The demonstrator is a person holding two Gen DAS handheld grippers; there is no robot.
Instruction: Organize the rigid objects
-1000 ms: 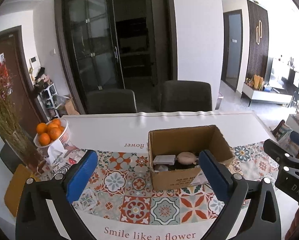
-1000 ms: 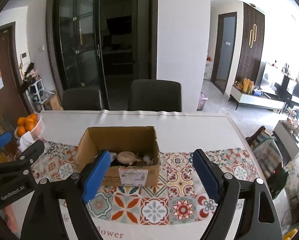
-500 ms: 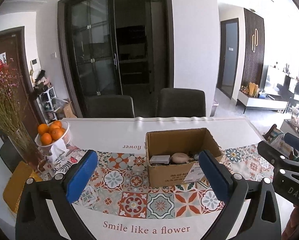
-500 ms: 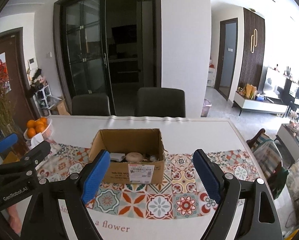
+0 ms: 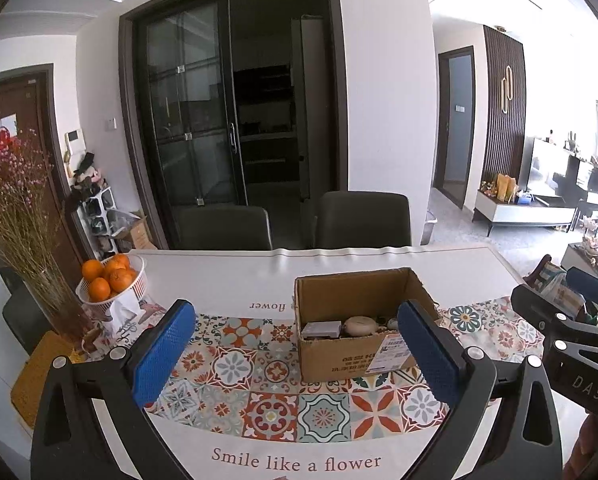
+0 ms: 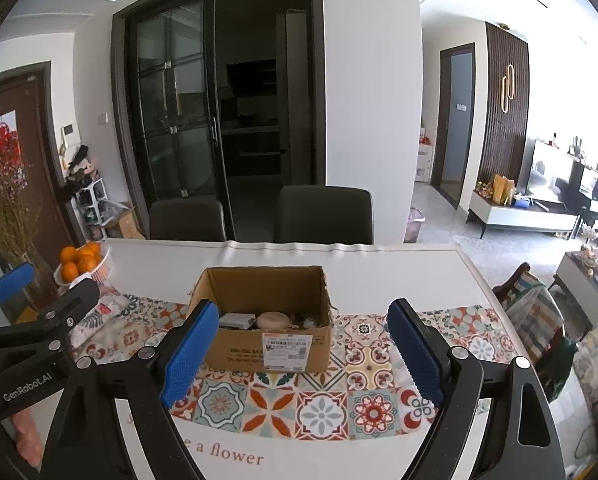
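Left hand-held gripper (image 5: 295, 354): jaws wide, nothing between the blue pads; I read it as hovering above the worktop (image 5: 227, 276), short of the box.
Right hand-held gripper (image 6: 301, 356): jaws opening, already wide, with nothing between them; aimed at the box front.
Cardboard box (image 6: 265, 320): upright, flaps open, on the tiled runner (image 6: 319, 404); at 12 o'clock of my right gripper, about 1 o'clock of my left.
Contents: a grey flat case (image 5: 321, 330), a round beige lidded piece (image 5: 359, 326), and smaller bits at the box's 3 o'clock side that I cannot identify.
Surroundings: orange basket (image 5: 113, 282) and dried-flower vase (image 5: 55, 300) at 10 o'clock from the left gripper, well apart from the box.
Task status (my judgement): the things sit inside the box; neither gripper holds anything.
Risk 1: a pad catching the near wall on the way in would shove or tip the light box.
Risk 2: the round piece may slip from flat pads if pinched off-centre.
Risk 3: both grippers entering one small opening could collide.
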